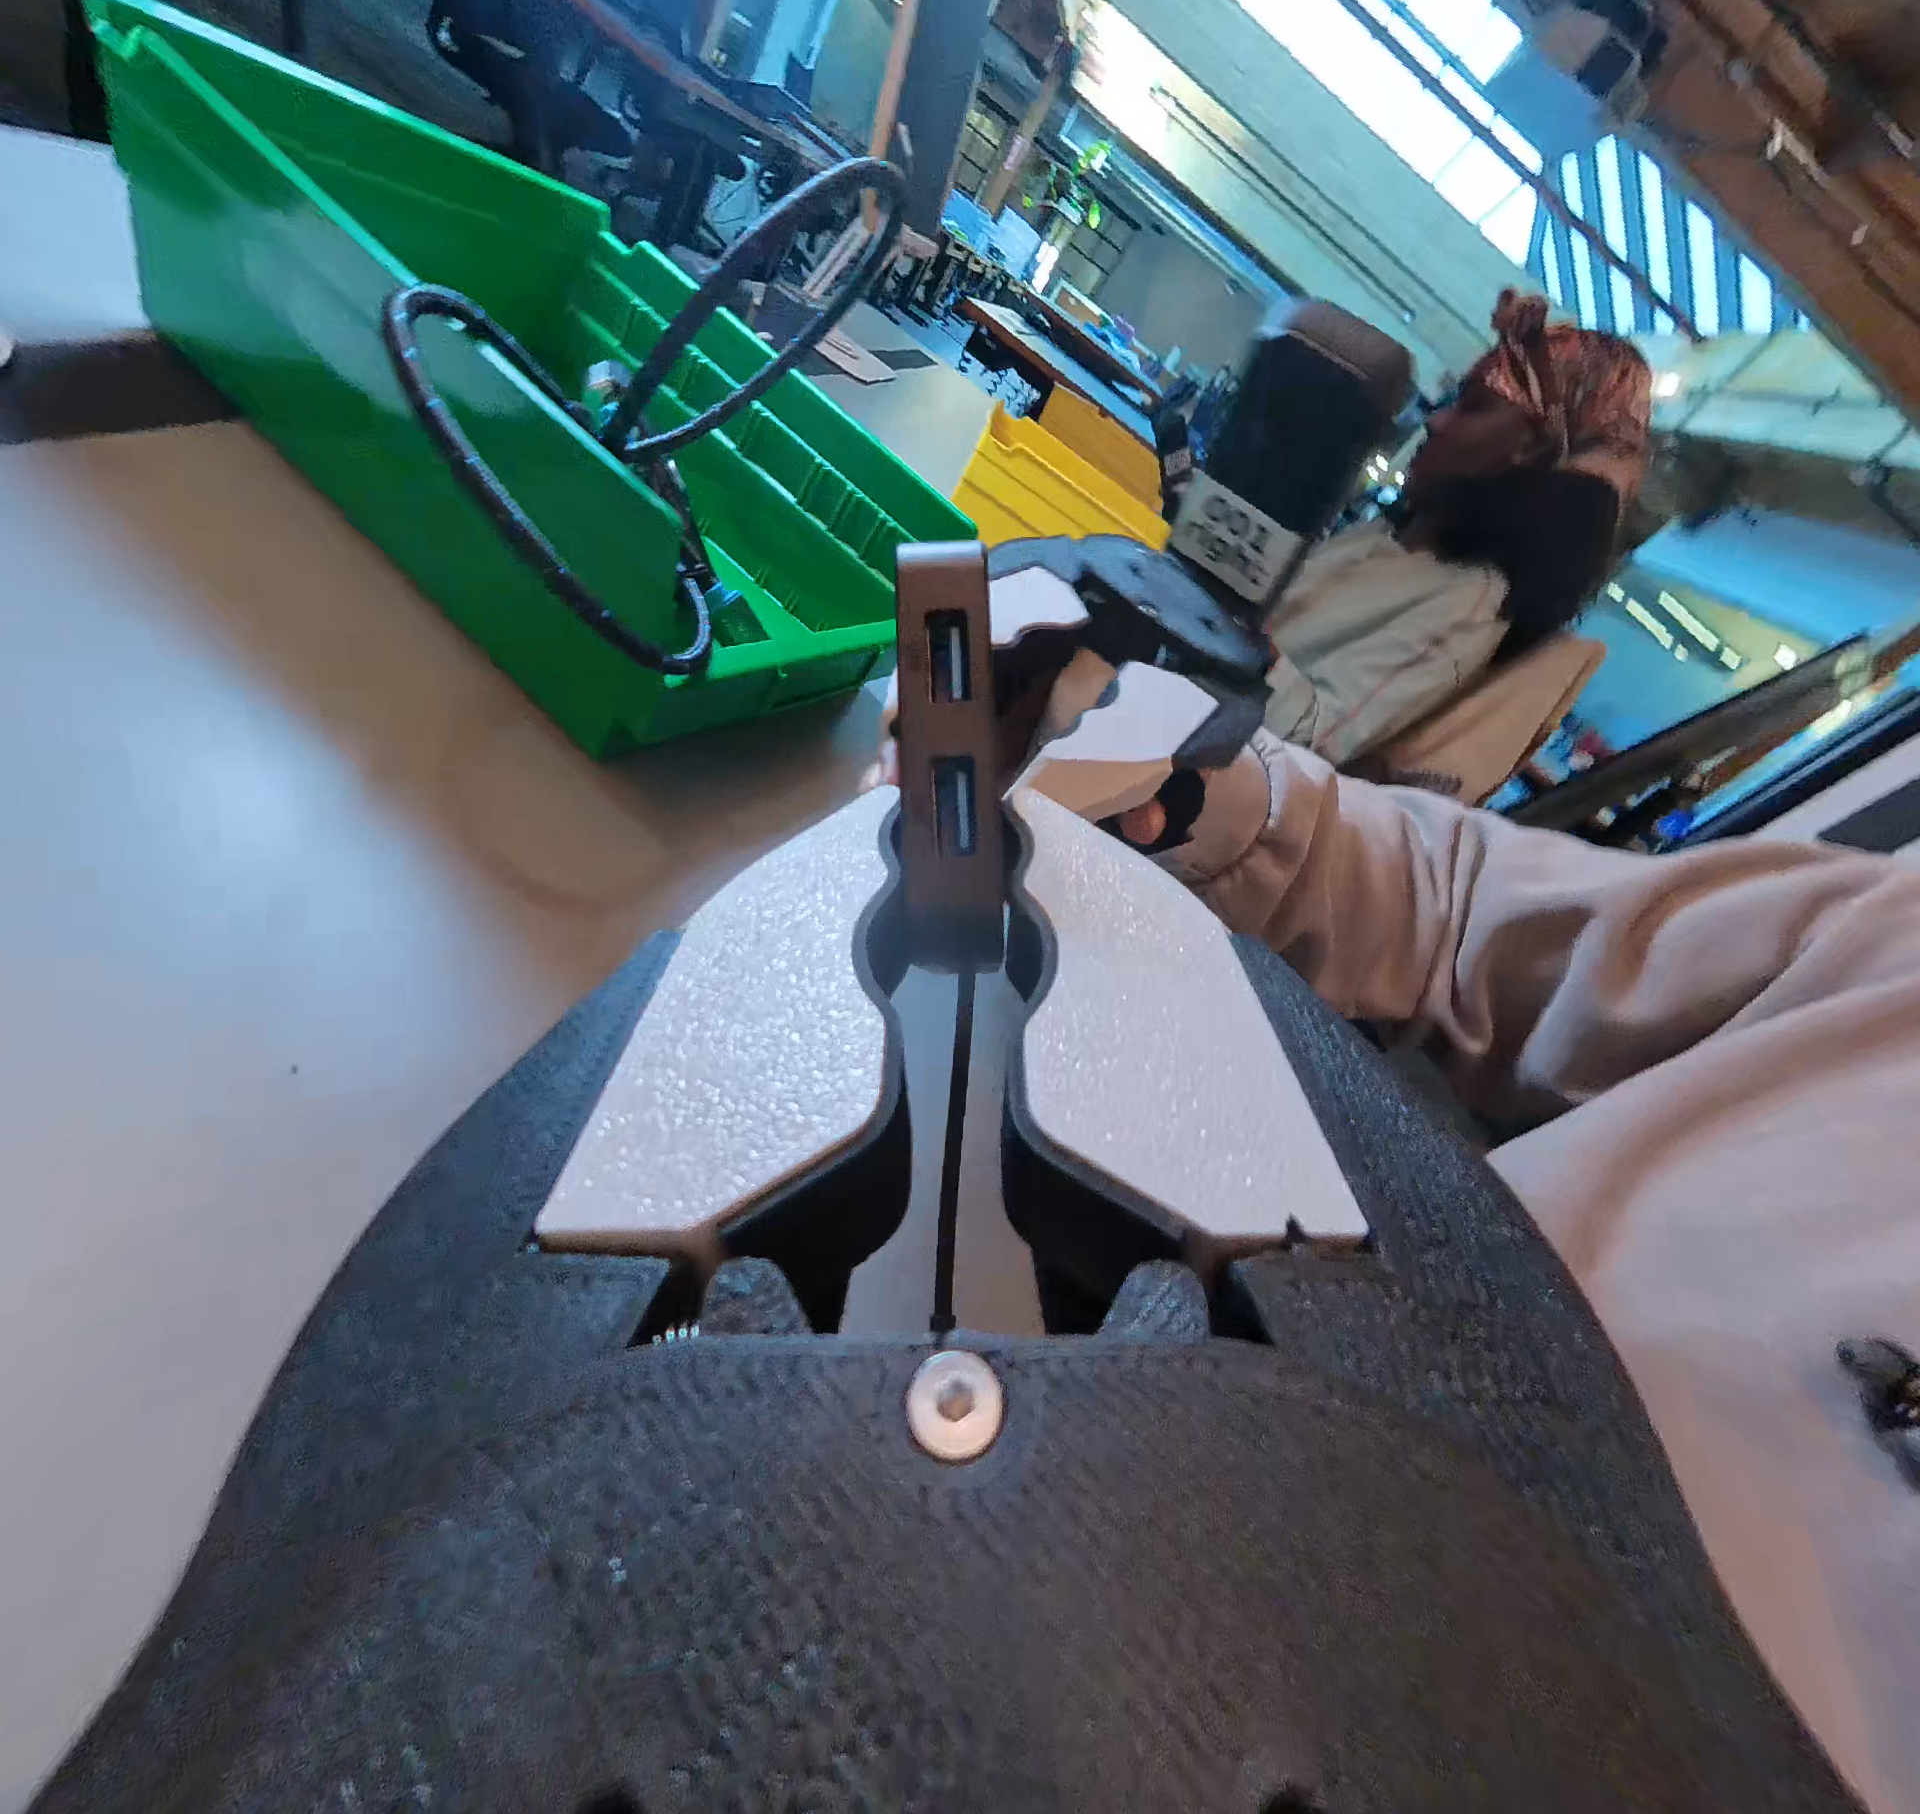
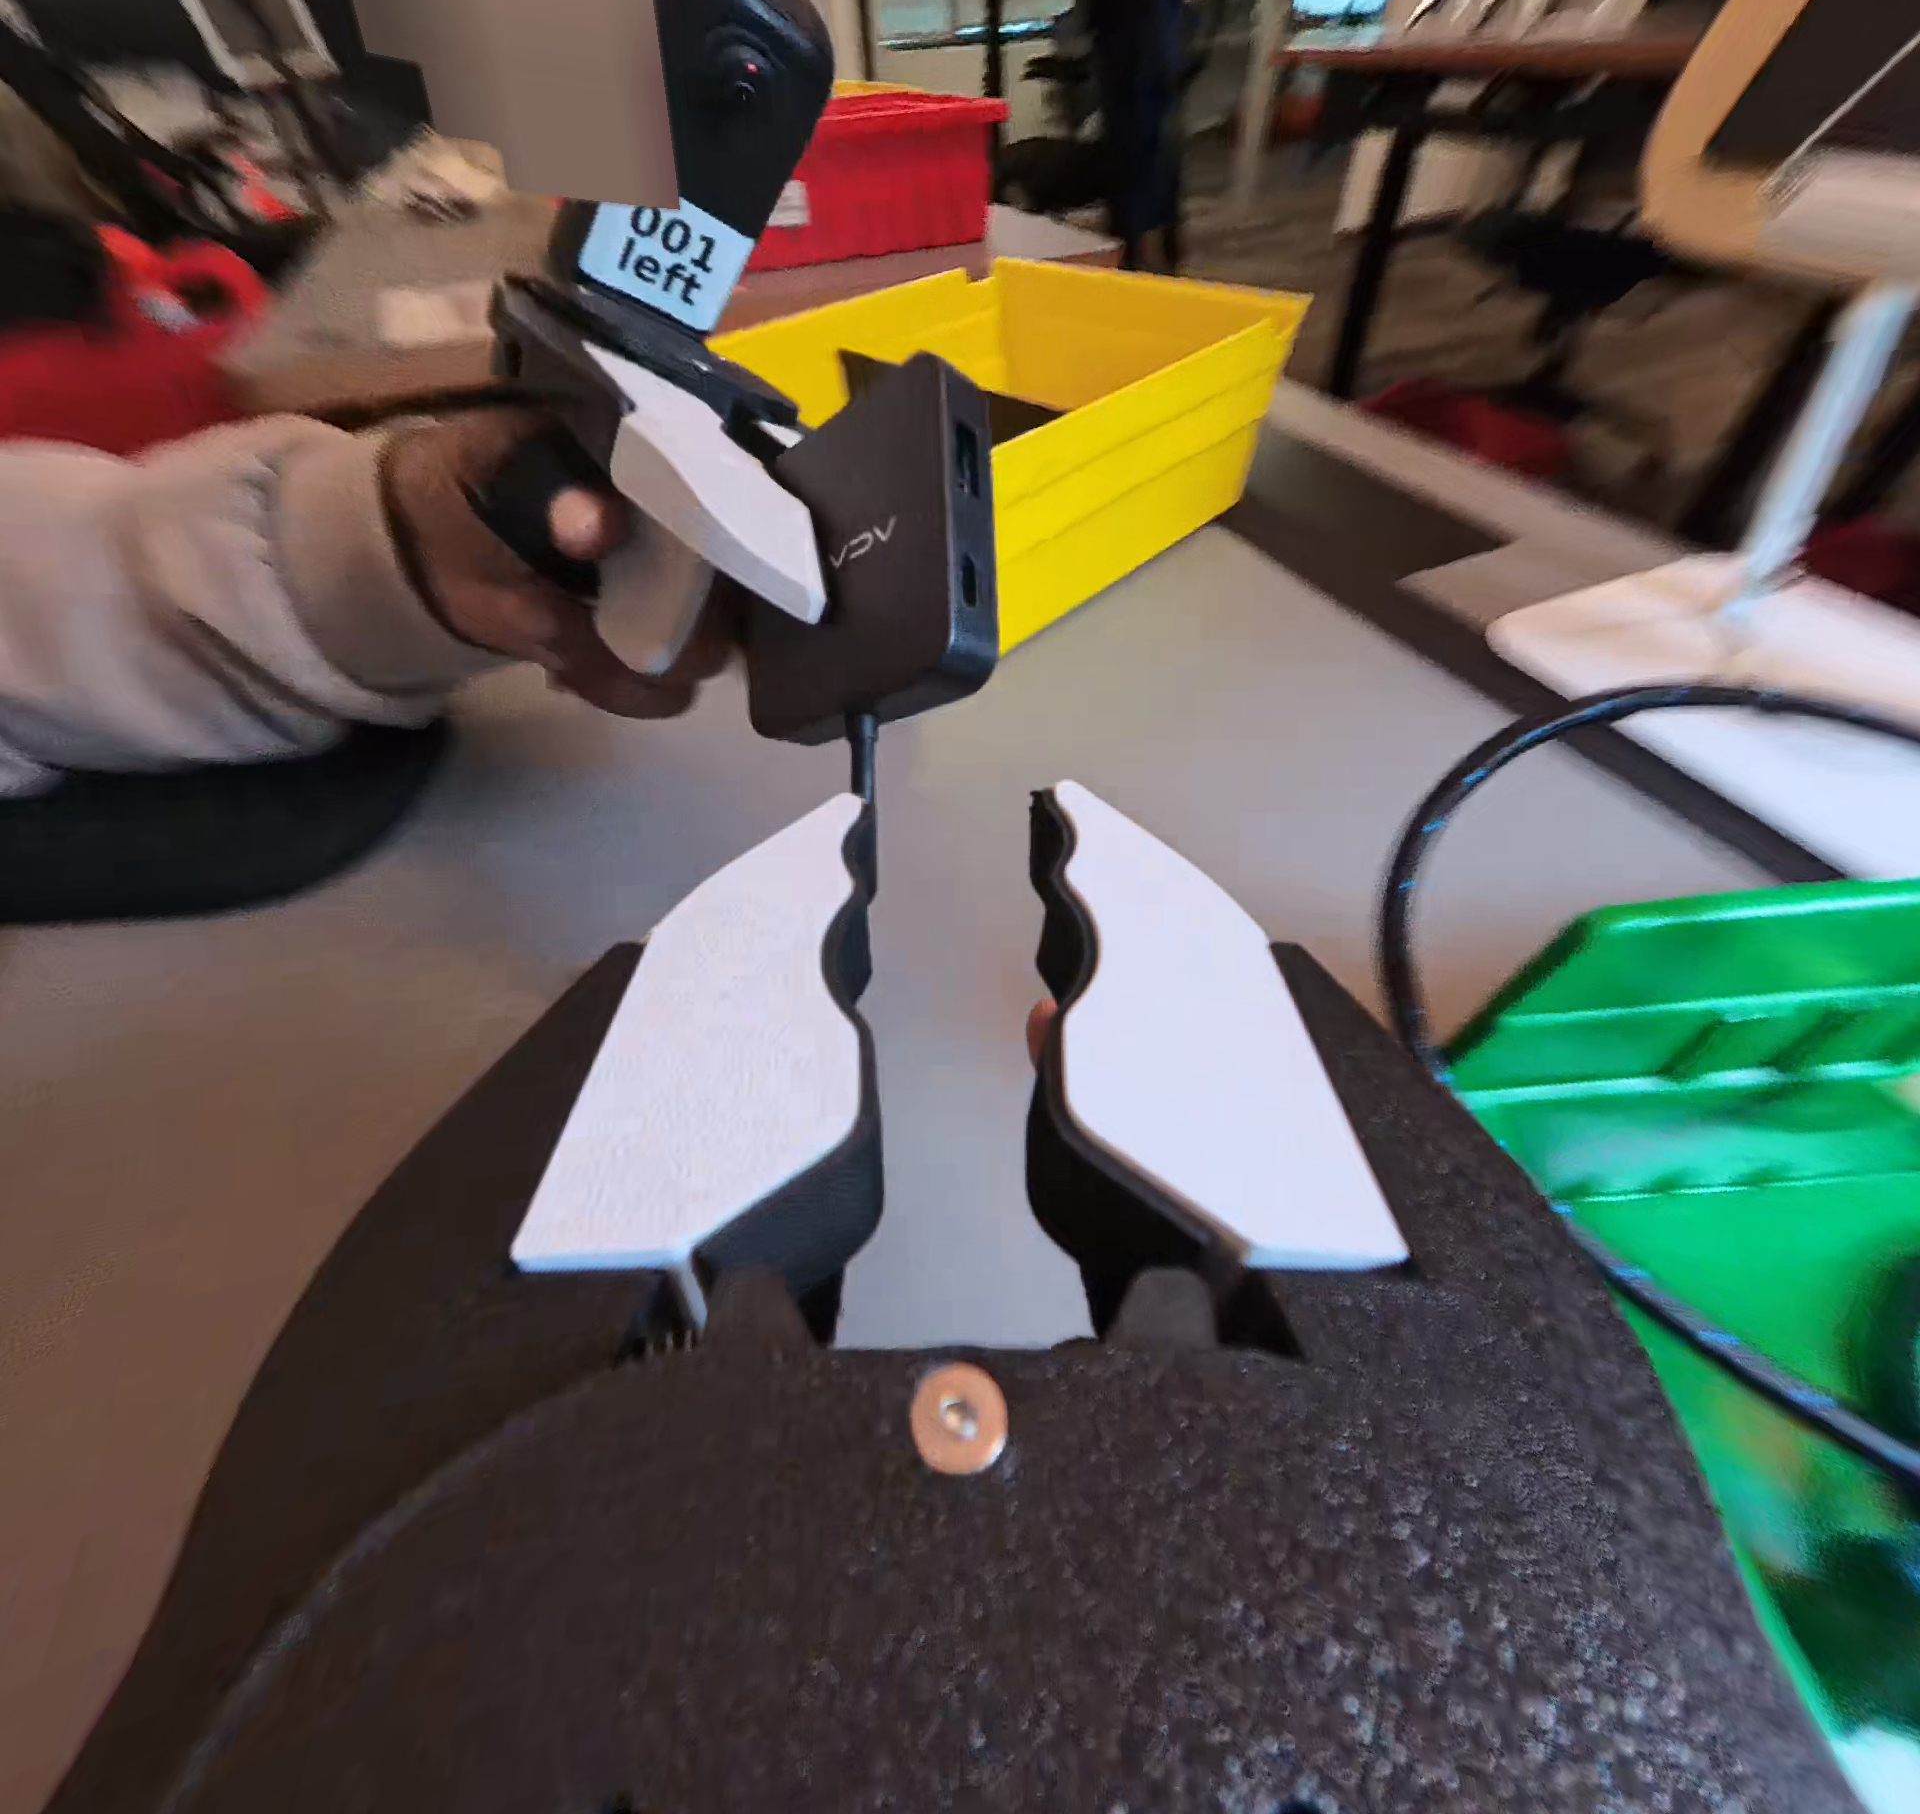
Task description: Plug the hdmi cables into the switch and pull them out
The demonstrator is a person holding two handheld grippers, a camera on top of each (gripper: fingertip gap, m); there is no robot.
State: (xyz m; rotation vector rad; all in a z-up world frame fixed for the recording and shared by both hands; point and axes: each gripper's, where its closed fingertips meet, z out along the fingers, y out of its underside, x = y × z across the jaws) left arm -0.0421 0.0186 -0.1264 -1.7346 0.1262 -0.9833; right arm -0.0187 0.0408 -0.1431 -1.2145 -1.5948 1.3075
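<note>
We held the left claw (image 1: 951, 819) clenched on the switch (image 1: 948, 736), a small dark box standing on end between the white fingers (image 1: 748, 1026), its narrow face with two ports turned back toward the camera. A thin black lead (image 1: 956, 1151) ran straight from the switch's lower end down the gap between the fingers. In the right wrist view the same claw (image 2: 769, 517) was raised above the surface (image 2: 1195, 725), tilted with its camera end up, our hand (image 2: 520, 538) wrapped round the dark grip and a pale sleeve (image 2: 156, 601) reaching in from the left edge; the switch (image 2: 894, 559) hung from its tips with the lead (image 2: 864, 756) dropping below.

Our right claw (image 2: 951, 808) was released, its fingers (image 2: 717, 1026) parted with nothing between them, aimed at the underside of the switch; the lead passed just beside the tip of its left finger. From the left wrist view the right claw (image 1: 1049, 663) sat just behind the switch, tilted, our hand (image 1: 1153, 808) on its grip and the sleeved forearm (image 1: 1455, 912) coming in from the right.

The hdmi cables (image 1: 582, 445) lay coiled in black loops in the green bin (image 1: 312, 310) toward the far left of the surface (image 1: 208, 933), well apart from both claws. A yellow bin (image 1: 1049, 486) stood beyond it. In the right wrist view a black cable loop (image 2: 1455, 829) rose over the green bin (image 2: 1714, 1089) at the right edge, and the yellow bin (image 2: 1143, 434) stood behind the switch.
</note>
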